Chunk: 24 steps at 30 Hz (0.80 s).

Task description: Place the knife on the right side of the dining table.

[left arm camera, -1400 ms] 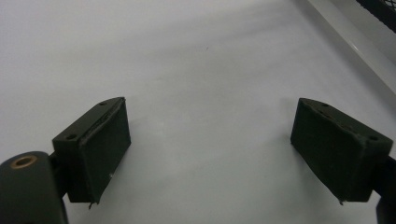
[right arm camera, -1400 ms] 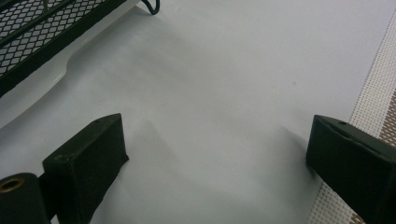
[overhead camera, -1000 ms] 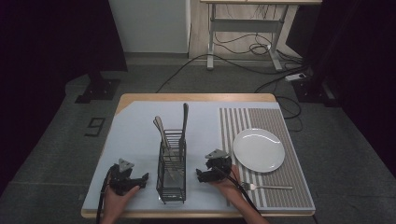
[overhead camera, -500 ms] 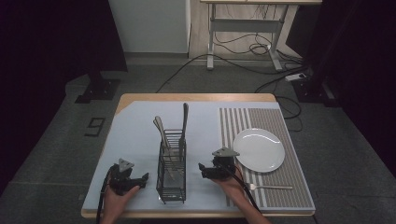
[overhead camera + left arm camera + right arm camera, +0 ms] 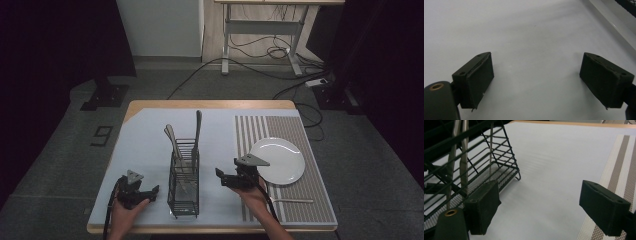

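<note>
Two utensils [image 5: 196, 131] upright in wire caddy [image 5: 183, 187].

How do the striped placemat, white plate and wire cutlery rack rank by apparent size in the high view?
1. striped placemat
2. white plate
3. wire cutlery rack
Plate and rack look close; the rack stands upright, so this order is unsure.

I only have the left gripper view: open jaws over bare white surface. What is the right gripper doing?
Observer: The right gripper hangs empty beside the wire cutlery basket; its jaws have just been closing a little, with nothing between them.
Operator: What's in the basket?
Observer: Upright utensils, handles sticking out above the rim.
Operator: Anything already set out?
Observer: A white plate on the striped placemat, with one utensil lying just in front of it.
</note>
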Tool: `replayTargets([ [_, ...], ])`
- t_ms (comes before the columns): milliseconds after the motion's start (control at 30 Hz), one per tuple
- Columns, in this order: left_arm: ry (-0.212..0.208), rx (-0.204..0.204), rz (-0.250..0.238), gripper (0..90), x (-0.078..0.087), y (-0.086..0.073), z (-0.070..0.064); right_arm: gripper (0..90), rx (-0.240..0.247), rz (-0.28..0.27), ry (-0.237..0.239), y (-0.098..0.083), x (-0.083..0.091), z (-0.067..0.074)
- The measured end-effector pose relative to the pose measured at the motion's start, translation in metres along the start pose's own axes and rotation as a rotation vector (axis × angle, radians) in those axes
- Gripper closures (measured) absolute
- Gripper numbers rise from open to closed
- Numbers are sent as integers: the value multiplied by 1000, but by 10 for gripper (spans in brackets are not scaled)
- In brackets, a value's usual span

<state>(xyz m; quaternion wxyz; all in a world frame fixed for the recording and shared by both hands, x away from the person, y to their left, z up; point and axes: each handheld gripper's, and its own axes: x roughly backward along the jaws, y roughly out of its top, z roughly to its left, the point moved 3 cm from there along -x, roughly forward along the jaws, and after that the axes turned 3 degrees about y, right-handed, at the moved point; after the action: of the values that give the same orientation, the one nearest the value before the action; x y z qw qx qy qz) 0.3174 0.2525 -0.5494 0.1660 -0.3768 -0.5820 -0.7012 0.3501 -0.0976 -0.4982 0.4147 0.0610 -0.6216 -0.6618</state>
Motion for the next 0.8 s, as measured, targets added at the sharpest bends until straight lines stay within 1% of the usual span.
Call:
replayTargets([
  [100, 0, 0, 0, 116, 0, 0, 0, 161, 0, -2, 4, 0, 0, 1],
  [133, 0, 0, 0, 116, 0, 0, 0, 161, 10, 0, 8, 0, 0, 2],
  [267, 0, 0, 0, 116, 0, 0, 0, 160, 21, 4, 12, 1, 0, 3],
  [333, 0, 0, 0, 116, 0, 0, 0, 162, 24, -6, 15, 5, 0, 6],
  [467, 0, 0, -1, 116, 0, 0, 0, 177, 32, -10, 28, 10, -2, 9],
  [500, 0, 0, -1, 116, 0, 0, 0, 177, 32, -10, 28, 10, -2, 9],
  [533, 0, 0, -1, 116, 0, 0, 0, 199, 38, -17, 35, 12, -3, 10],
  [700, 1, 0, -1, 116, 0, 0, 0, 203, 36, -26, 40, 17, -5, 10],
  [800, 1, 0, -1, 116, 0, 0, 0, 204, 35, -36, 42, 24, -6, 10],
])
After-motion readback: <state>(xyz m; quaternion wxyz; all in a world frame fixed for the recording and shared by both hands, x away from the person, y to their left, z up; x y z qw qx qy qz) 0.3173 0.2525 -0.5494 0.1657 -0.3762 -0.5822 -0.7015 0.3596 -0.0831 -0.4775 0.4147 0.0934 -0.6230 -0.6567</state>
